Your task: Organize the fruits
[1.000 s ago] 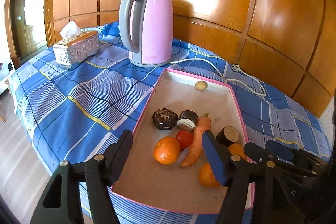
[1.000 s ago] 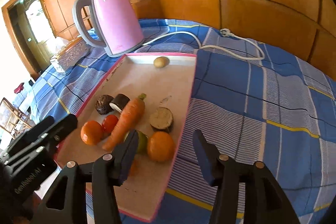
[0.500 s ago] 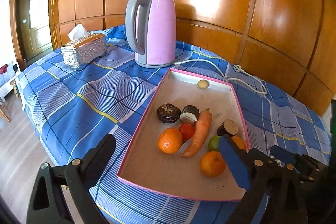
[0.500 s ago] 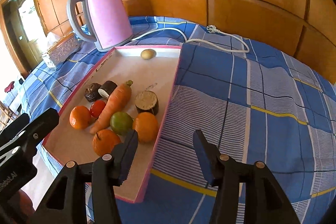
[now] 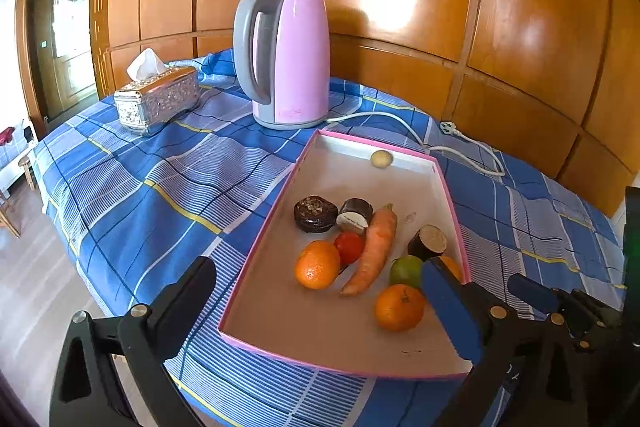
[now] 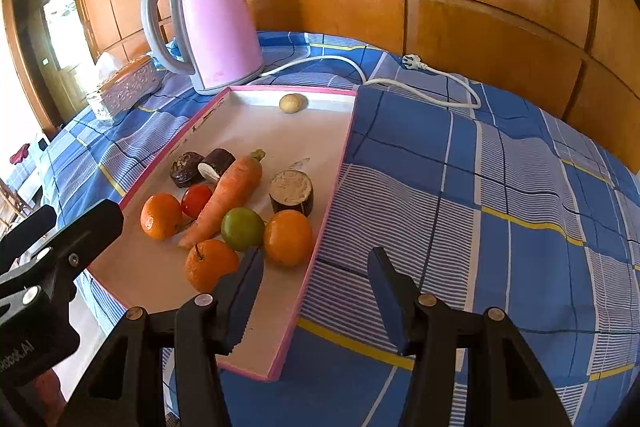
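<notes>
A pink-rimmed tray (image 5: 276,347) (image 6: 288,343) lies on the blue checked cloth. In it are three oranges (image 5: 317,270) (image 6: 211,269), a green lime (image 6: 242,228), a red tomato (image 5: 349,247), a carrot (image 5: 372,254) (image 6: 228,197), dark round pieces (image 5: 315,213) and a small pale fruit (image 5: 381,159) at the far end. My left gripper (image 5: 320,307) is open and empty above the tray's near end. My right gripper (image 6: 316,291) is open and empty over the tray's right rim.
A pink kettle (image 5: 286,57) (image 6: 204,23) stands behind the tray, its white cord and plug (image 5: 452,127) trailing right. A silver tissue box (image 5: 158,99) sits at the far left. Wood panelling backs the table. The floor drops off at the left.
Both grippers have drawn back and up from the tray. The left gripper's fingers have spread wider. The fruits have not moved.
</notes>
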Motion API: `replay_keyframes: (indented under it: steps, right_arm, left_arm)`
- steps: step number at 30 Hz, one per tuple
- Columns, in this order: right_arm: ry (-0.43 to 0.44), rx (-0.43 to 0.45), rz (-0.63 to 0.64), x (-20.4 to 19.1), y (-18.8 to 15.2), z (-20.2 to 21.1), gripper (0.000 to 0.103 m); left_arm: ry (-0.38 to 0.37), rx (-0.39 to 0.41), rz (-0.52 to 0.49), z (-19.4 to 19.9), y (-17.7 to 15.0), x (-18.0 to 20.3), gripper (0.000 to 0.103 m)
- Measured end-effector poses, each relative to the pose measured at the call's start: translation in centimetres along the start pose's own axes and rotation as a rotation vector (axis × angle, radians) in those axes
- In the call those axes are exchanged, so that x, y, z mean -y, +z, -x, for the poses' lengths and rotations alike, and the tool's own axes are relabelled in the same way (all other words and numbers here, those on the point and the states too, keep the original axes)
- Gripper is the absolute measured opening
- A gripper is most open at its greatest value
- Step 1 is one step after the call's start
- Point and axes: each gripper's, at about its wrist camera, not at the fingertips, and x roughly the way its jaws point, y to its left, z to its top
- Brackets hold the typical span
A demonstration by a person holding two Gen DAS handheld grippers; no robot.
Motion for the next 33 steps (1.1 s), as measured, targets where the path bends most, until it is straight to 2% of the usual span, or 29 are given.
replay_keyframes:
  steps: [10,33]
  right_arm:
    - [0.003,-0.001,0.007,-0.19,0.02,-0.04,0.055]
    - [0.007,0.001,0.018,-0.49,-0.09,0.16,0.055]
  left_arm:
    - [0.046,0.018,0.009,0.17,0.05,-0.11,0.103]
    - [0.044,0.007,0.02,0.22,-0.04,-0.39,0.103]
